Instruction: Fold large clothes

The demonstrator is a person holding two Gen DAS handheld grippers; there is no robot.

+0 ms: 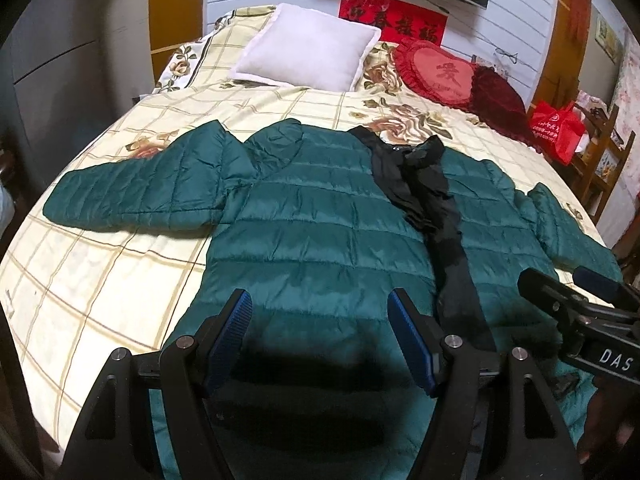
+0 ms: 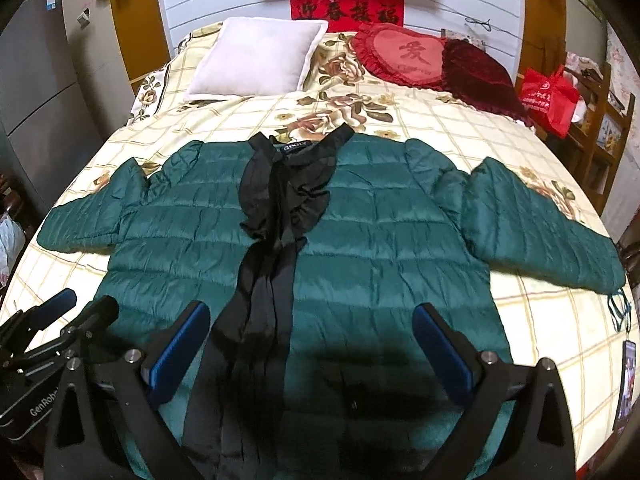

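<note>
A dark green quilted puffer jacket (image 1: 312,216) lies flat on the bed (image 1: 100,264), front up, both sleeves spread out to the sides. Its black lining (image 1: 424,200) shows along the open front. It also shows in the right wrist view (image 2: 380,240), with the black lining (image 2: 276,208) running down its middle. My left gripper (image 1: 324,336) is open and empty, just above the jacket's lower hem. My right gripper (image 2: 316,344) is open and empty over the hem, right of the black strip. The right gripper (image 1: 576,292) also shows at the left wrist view's right edge.
A white pillow (image 1: 308,48) and red heart cushion (image 1: 440,72) lie at the bed's head. A red bag (image 1: 556,128) sits on a wooden shelf at the right. A grey cabinet (image 2: 44,92) stands at the left. A lanyard card (image 2: 626,380) lies near the bed's right edge.
</note>
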